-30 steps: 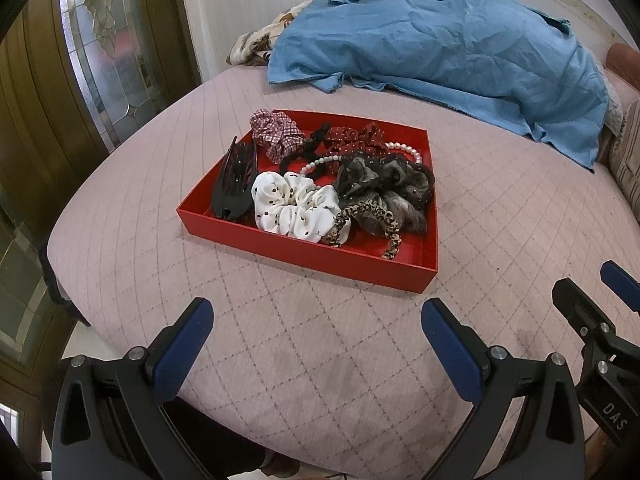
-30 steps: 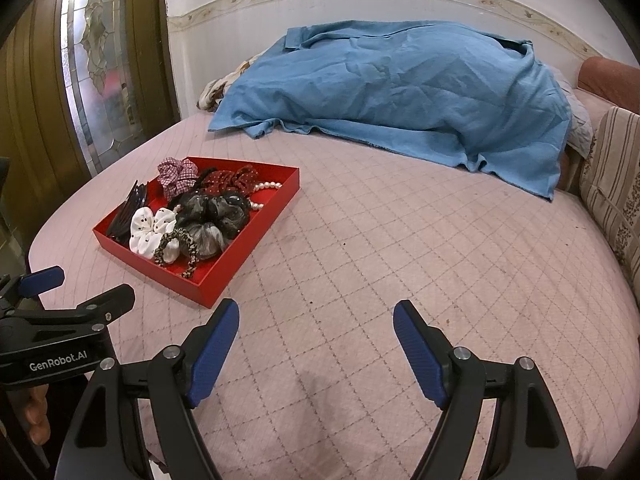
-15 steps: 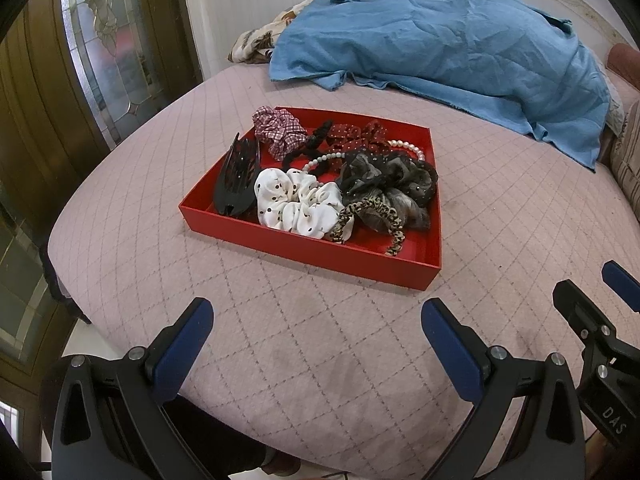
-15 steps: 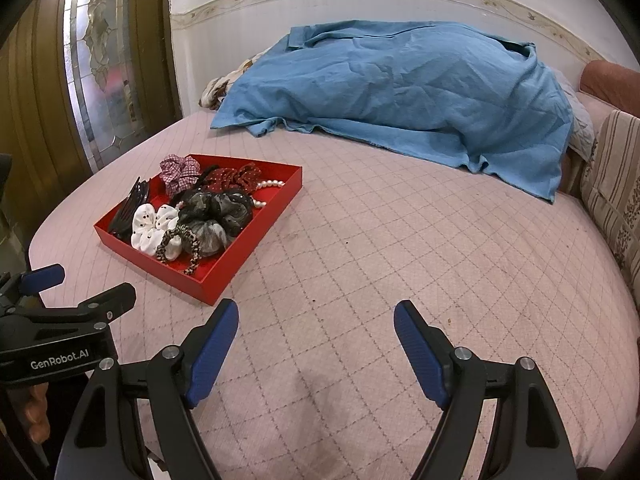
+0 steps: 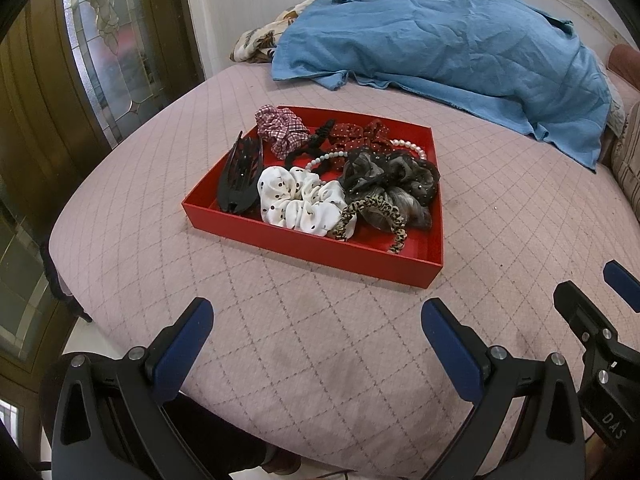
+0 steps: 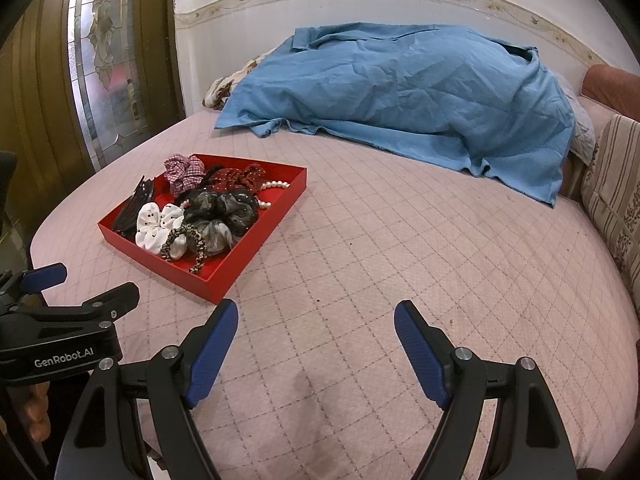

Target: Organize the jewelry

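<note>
A red tray [image 5: 308,246] [image 6: 256,248] lies on the pink quilted bed. In it are a black claw clip [image 5: 240,176], a white dotted scrunchie [image 5: 300,200], a plaid scrunchie [image 5: 280,128], a red dotted bow [image 5: 360,134], a pearl string [image 5: 408,146], a dark sheer scrunchie [image 5: 392,176] and a leopard hair tie [image 5: 372,210]. My left gripper [image 5: 316,332] is open and empty, in front of the tray's near edge. My right gripper [image 6: 316,340] is open and empty, to the right of the tray over bare quilt.
A crumpled blue sheet [image 6: 400,92] covers the far part of the bed. A wooden door with leaded glass [image 5: 108,52] stands at the left, past the bed's edge. A striped cushion [image 6: 616,188] lies at the right. The other gripper shows at each view's side.
Both grippers have edged slightly forward towards the tray; it sits a little lower and nearer in both views. Both stay open and empty.
</note>
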Demonstrator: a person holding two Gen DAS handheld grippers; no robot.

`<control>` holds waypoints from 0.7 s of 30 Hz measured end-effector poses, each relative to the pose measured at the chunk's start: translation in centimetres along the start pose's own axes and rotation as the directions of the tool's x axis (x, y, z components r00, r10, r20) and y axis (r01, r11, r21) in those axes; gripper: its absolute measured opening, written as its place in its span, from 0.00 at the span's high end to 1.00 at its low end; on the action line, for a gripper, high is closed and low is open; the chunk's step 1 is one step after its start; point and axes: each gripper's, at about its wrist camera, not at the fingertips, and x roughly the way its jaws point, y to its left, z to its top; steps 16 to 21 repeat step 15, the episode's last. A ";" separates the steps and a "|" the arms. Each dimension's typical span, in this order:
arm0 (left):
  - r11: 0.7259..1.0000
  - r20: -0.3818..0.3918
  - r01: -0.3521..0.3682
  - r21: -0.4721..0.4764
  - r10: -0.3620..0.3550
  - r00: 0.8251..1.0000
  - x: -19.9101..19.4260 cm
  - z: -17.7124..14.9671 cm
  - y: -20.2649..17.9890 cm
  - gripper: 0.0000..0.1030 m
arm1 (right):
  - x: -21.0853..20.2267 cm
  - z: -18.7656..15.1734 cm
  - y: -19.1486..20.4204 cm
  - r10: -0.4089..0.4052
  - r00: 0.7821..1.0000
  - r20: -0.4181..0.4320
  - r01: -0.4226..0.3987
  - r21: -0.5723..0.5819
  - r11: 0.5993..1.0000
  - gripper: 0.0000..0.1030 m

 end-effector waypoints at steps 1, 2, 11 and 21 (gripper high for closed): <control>1.000 0.000 0.000 0.001 0.000 1.000 0.0 0.1 0.0 0.00 | 0.0 0.0 0.0 0.000 1.000 0.001 0.000 -0.002 1.000 0.18; 1.000 0.001 0.000 0.001 0.000 1.000 0.0 0.1 -0.1 0.00 | -0.1 0.0 0.0 0.002 1.000 0.002 -0.002 -0.004 1.000 0.18; 1.000 0.010 -0.011 -0.005 0.011 1.000 -0.5 -0.1 0.0 0.00 | -0.4 0.0 -0.1 0.011 1.000 0.004 -0.011 -0.003 1.000 0.18; 1.000 0.007 -0.020 -0.001 0.020 1.000 -0.8 0.0 -0.1 0.00 | -0.5 -0.1 -0.3 0.021 1.000 0.001 -0.021 -0.001 1.000 0.16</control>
